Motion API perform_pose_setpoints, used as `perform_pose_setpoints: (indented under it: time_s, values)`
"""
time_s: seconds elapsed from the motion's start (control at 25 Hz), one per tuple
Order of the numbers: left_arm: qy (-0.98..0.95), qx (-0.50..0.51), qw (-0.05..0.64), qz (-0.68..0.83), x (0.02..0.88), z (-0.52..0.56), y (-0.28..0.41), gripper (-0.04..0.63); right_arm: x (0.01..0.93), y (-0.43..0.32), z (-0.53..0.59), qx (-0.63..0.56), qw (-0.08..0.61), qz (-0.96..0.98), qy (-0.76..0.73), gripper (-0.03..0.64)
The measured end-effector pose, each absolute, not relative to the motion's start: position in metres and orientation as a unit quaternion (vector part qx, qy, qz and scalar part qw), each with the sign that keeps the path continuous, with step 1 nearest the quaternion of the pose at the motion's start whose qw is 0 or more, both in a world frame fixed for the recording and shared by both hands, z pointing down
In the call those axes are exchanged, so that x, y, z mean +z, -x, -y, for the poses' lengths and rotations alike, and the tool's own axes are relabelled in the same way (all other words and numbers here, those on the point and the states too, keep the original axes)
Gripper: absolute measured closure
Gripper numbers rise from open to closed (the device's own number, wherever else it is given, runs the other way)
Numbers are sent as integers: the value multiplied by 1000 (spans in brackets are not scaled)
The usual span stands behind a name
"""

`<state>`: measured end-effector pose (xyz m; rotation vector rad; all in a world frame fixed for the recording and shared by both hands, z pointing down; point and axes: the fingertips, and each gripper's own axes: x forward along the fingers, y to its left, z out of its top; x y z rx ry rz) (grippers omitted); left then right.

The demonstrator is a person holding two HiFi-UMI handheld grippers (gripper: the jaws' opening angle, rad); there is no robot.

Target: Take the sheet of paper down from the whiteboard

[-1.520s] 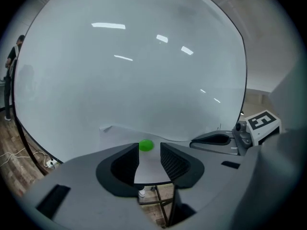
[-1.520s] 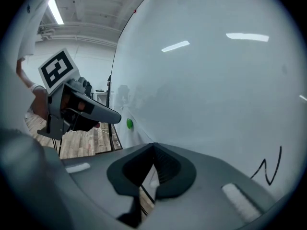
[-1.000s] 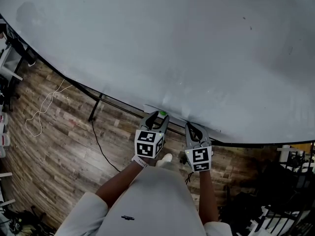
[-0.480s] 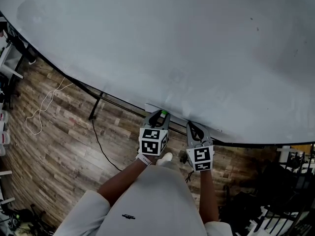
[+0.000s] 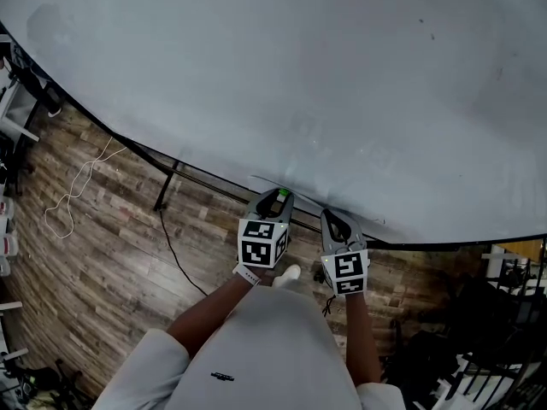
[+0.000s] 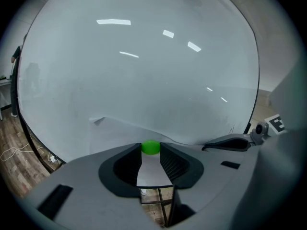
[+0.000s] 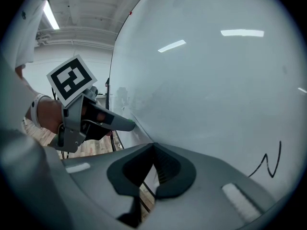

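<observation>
Two grippers work at the lower edge of the whiteboard [image 5: 299, 58], where the sheet of paper [image 6: 115, 135] hangs pinned by a green magnet [image 6: 151, 147]. The left gripper [image 5: 275, 196] has just been closing its jaws and clasps the magnet, likely to pull it off. The right gripper [image 5: 335, 219], jaws fully together, seems to pinch the sheet's bottom edge so it won't drop.

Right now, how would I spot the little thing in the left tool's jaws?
Look low on the whiteboard, where a sheet of paper hangs. On it sits a small green magnet, pinched by the left gripper, whose jaws have just been closing. It's the only green spot there.
</observation>
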<state>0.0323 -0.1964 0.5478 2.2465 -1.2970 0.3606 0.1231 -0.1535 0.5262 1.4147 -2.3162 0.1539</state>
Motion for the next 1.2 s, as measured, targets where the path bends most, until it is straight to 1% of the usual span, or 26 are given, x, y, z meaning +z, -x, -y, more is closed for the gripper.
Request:
perform_pose_setpoints:
  time_s: [0.24, 0.44, 0.72, 0.96, 1.2]
  values:
    - [-832, 127, 259, 474, 543, 178, -19, 474, 526, -115, 144, 55, 199, 835, -509, 606]
    - [-843, 128, 246, 460, 534, 158, -4, 474, 518, -112, 126, 74, 185, 830, -521, 606]
    - [-865, 108, 206, 445, 505, 140, 14, 472, 497, -117, 102, 83, 146, 805, -569, 606]
    - [-886, 85, 170, 424, 480, 134, 21, 474, 469, -140, 87, 90, 92, 772, -623, 606]
    - [-895, 62, 135, 420, 443, 127, 30, 474, 435, -163, 69, 82, 53, 745, -660, 606]
